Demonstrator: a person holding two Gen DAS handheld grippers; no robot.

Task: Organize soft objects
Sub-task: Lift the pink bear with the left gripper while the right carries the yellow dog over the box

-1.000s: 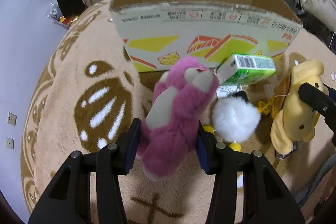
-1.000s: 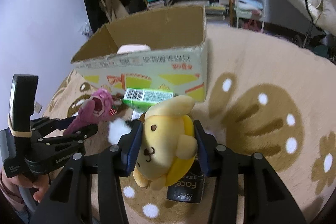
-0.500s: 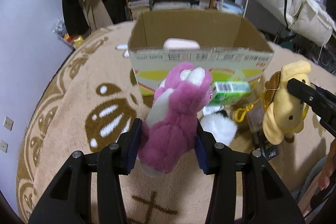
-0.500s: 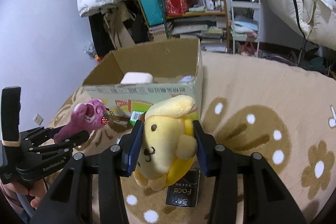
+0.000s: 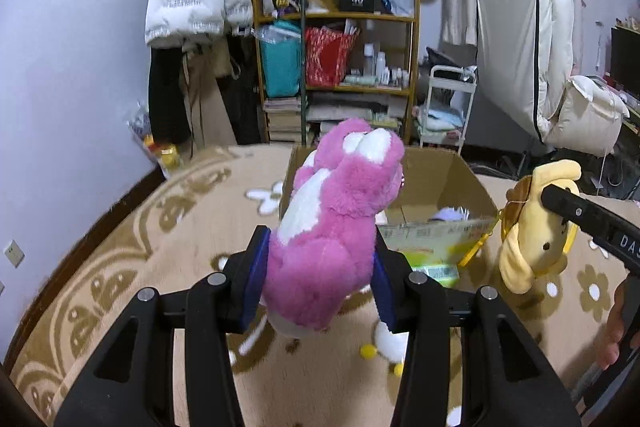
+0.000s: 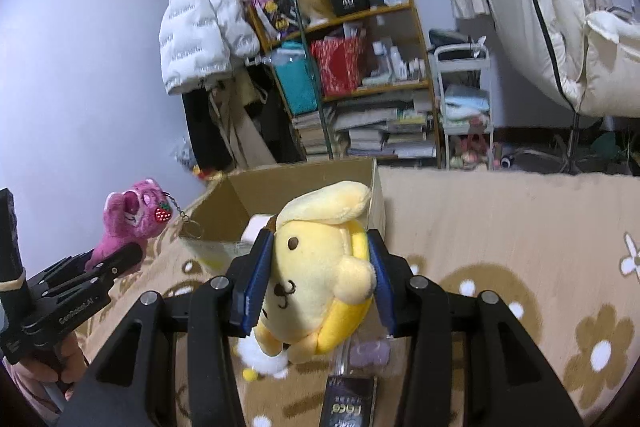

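Observation:
A pink plush bear (image 5: pixel 332 227) hangs in the air, with my left gripper (image 5: pixel 318 271) shut on its body. My right gripper (image 6: pixel 316 275) is shut on a yellow plush dog (image 6: pixel 320 275), also lifted off the carpet. Behind both toys stands an open cardboard box (image 5: pixel 444 183) with a white item inside. From the right wrist view the pink bear (image 6: pixel 128 219) and the left gripper show at the left, short of the cardboard box (image 6: pixel 288 195). The yellow dog (image 5: pixel 532 239) shows at the right of the left wrist view.
On the beige patterned carpet (image 6: pixel 520 247) lie a white pom-pom toy (image 5: pixel 390 343), a green carton (image 5: pixel 434 273) by the box front and a dark packet (image 6: pixel 348 405). A cluttered shelf (image 5: pixel 340 75), hanging coats and a white cart (image 5: pixel 448 107) line the far wall.
Both grippers have risen with their toys and tilted up. The box now sits lower in each view, and the shelf and wall have come into sight.

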